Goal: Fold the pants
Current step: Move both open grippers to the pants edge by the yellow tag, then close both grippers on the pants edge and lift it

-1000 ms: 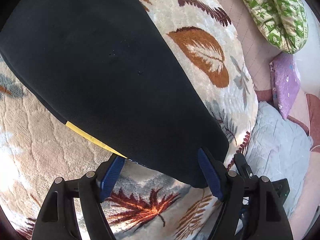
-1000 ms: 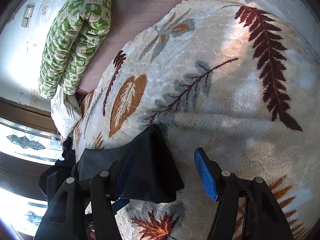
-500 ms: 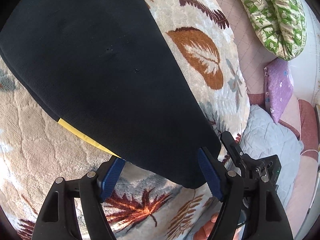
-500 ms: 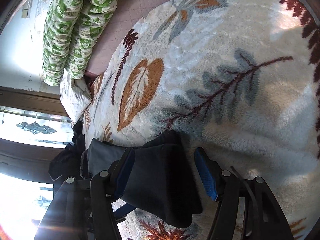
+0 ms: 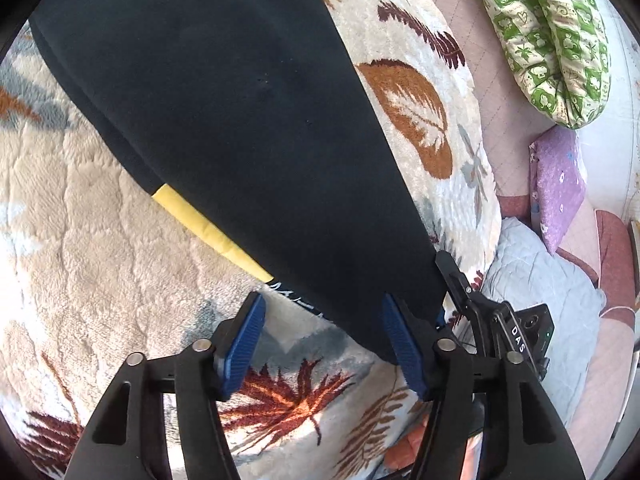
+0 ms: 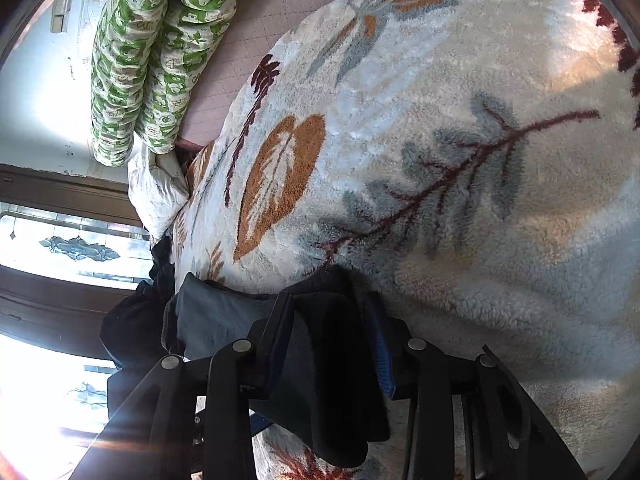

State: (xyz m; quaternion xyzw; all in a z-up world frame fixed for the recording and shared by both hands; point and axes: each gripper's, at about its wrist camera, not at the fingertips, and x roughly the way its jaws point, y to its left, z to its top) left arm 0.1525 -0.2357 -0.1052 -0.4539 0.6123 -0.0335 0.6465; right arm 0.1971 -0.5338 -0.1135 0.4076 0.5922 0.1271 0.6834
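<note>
In the left wrist view, the left gripper (image 5: 322,340) has its blue-padded jaws spread wide and holds nothing; the hem end of the black pants (image 5: 224,120) lies partly between the pads, with the right pad at the cloth's near corner. The pants lie flat on the leaf-patterned fleece blanket (image 5: 100,264), running from that near hem diagonally up toward the blanket's far left part, and a yellow stripe (image 5: 208,232) shows along their left edge. Just beyond the hem corner the tip of the right gripper (image 5: 460,280) reaches the cloth. In the right wrist view, the right gripper (image 6: 332,340) has its jaws drawn narrow and clamped on a thick fold of the pants (image 6: 320,360), which bunches between the pads and hangs over the near side. Past it the blanket (image 6: 460,160) spreads out toward its far edge. Beyond the blanket's far edge lies a pink quilted sheet (image 5: 500,80) with a green-and-cream patterned quilt roll (image 5: 560,40) at the far end, a purple pillow (image 5: 556,184) beside it, and a pale blue quilted pillow (image 5: 536,280) nearer, at the blanket's right edge.
</note>
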